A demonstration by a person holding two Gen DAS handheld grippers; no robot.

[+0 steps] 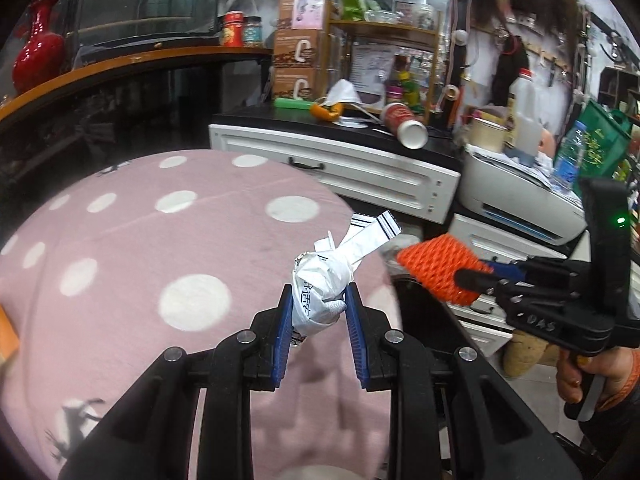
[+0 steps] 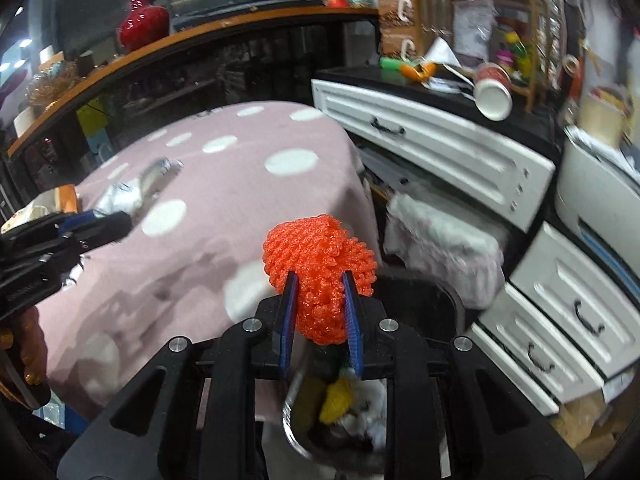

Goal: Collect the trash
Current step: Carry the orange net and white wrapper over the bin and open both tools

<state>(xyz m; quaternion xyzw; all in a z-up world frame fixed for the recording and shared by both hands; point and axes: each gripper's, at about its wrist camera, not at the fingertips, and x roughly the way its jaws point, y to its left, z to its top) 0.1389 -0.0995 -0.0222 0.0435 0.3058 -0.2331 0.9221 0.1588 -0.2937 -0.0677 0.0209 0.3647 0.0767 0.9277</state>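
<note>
My left gripper point(image 1: 316, 298) is shut on a crumpled white paper wrapper point(image 1: 320, 284) with printed text, held above a pink blanket with white dots point(image 1: 140, 264). My right gripper point(image 2: 320, 280) is shut on an orange foam net point(image 2: 320, 256); that orange foam net point(image 1: 440, 270) and the right gripper point(image 1: 476, 278) also show at the right of the left wrist view. Below the right gripper stands a trash bin point(image 2: 298, 436) holding yellow and white scraps. The left gripper point(image 2: 112, 220) with the white wrapper point(image 2: 124, 196) appears at the left of the right wrist view.
A white drawer cabinet point(image 2: 440, 148) with a black top carries a tipped paper cup point(image 2: 494, 94), orange peel point(image 2: 420, 72) and a white mask. More white drawers point(image 2: 576, 308) stand to the right. A red vase point(image 2: 140, 20) sits on a curved wooden counter. A printer point(image 1: 516, 196) sits beside the cabinet.
</note>
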